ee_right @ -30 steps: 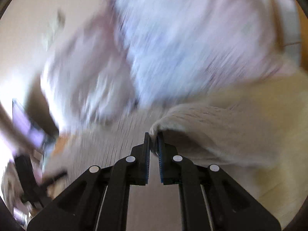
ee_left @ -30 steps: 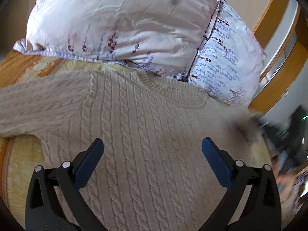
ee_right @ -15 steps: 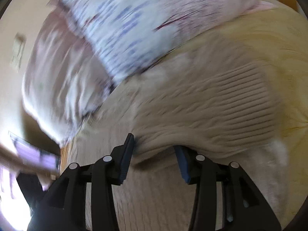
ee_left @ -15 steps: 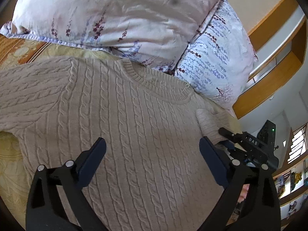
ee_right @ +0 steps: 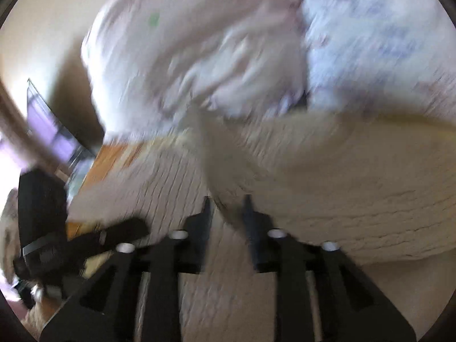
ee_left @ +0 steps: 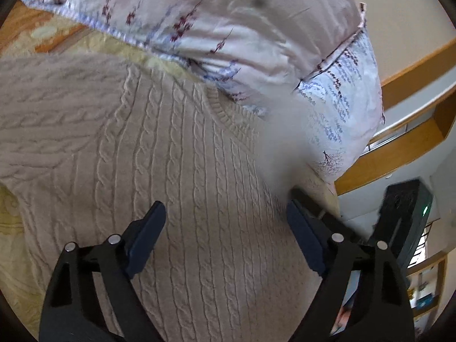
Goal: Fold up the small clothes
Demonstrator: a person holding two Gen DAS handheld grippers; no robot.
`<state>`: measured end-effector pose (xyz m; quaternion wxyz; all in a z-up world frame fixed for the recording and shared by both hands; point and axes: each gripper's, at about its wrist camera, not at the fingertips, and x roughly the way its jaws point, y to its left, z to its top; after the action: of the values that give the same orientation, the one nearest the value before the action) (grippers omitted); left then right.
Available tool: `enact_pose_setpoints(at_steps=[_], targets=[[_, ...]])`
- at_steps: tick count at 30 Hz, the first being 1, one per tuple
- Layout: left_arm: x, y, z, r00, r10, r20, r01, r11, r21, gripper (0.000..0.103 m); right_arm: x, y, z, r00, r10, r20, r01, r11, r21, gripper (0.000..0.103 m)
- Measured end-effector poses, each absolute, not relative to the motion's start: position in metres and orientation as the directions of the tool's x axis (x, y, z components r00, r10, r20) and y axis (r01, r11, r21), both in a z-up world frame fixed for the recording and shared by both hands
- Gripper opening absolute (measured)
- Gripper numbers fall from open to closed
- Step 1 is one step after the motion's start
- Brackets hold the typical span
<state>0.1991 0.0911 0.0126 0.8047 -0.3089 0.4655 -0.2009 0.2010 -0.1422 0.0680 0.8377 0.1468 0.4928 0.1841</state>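
Note:
A beige cable-knit sweater (ee_left: 171, 171) lies spread on the bed, neck toward the pillows, one sleeve stretched out to the left. My left gripper (ee_left: 225, 236) hovers open and empty over the sweater's body. In the blurred right wrist view my right gripper (ee_right: 226, 213) has its jaws close together on the edge of the sweater's right sleeve (ee_right: 327, 176), which is lifted and drawn over the body. That sleeve shows as a blur in the left wrist view (ee_left: 285, 148).
Two floral pillows (ee_left: 228, 22) lie at the head of the bed just beyond the neckline. A yellow patterned bedspread (ee_left: 11, 213) shows at the left. A wooden headboard frame (ee_left: 399, 154) stands at the right. The left gripper's body (ee_right: 42, 222) appears at the left of the right wrist view.
My right gripper opened half a second ago and has closed again on the sleeve edge, lifting it across the sweater. My left gripper stays open, shifted slightly over the body.

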Motion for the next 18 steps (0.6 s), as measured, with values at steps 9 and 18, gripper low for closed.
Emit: enact_pose_setpoints(at_steps=[9,18], targets=[[0.222,0.087,0.002,0.452,-0.620,-0.641,-0.046,0.702,-0.711,0.069,0.144,-0.283,0.043,0.539,0.459,-0.706,0.280,0.693,0.664,0.056],[0.255,0.081,-0.009,0.434,-0.569,-0.698,-0.064,0.754,-0.654,0.007,0.124,-0.373,0.019,0.680,0.263,-0.684,0.512,0.497,0.700,0.043]])
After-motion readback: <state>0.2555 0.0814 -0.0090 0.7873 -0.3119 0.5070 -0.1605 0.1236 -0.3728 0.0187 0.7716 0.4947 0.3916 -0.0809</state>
